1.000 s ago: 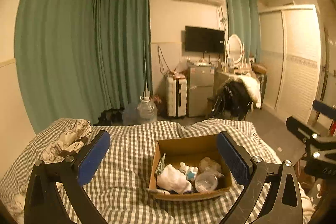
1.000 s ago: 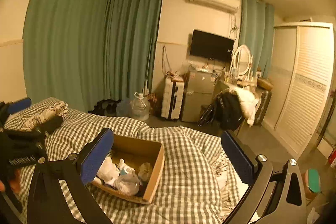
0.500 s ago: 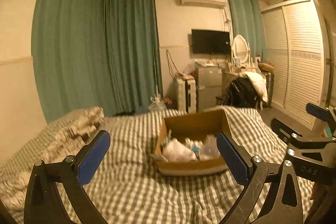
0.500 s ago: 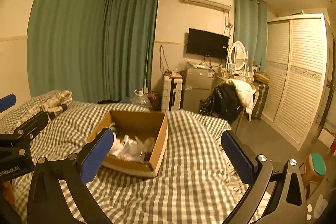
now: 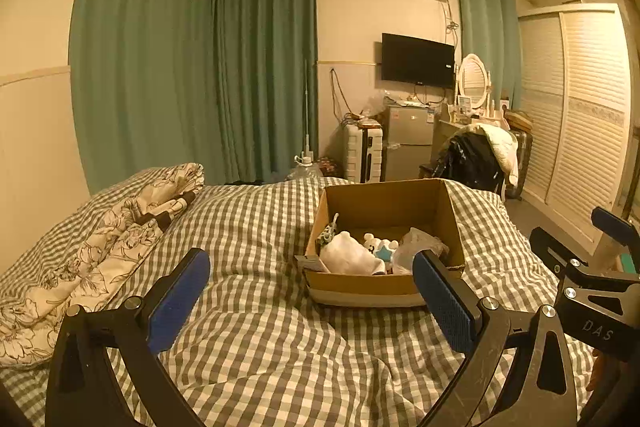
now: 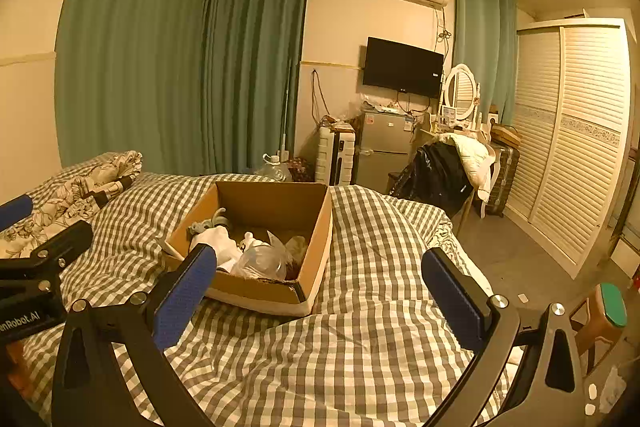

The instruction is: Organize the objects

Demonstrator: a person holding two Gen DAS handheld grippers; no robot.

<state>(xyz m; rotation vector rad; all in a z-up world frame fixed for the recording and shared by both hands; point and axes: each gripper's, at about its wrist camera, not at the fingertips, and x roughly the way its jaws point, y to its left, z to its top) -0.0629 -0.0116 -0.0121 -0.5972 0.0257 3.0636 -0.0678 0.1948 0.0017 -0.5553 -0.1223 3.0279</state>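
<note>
An open cardboard box sits on the checked bed cover; it also shows in the right wrist view. Inside lie a white cloth bundle, a small white and blue toy, a clear plastic bag and a green patterned item. My left gripper is open and empty, low over the bed just short of the box. My right gripper is open and empty, to the right of the box. Each gripper shows at the edge of the other's view.
A floral quilt lies bunched at the bed's left. Beyond the bed stand a suitcase, a small fridge, a chair with coats and a wardrobe. A green-topped stool stands on the floor at right.
Both grippers have dropped lower and closer to the bed, so the box now sits higher and nearer in view. Both stay open and empty.
</note>
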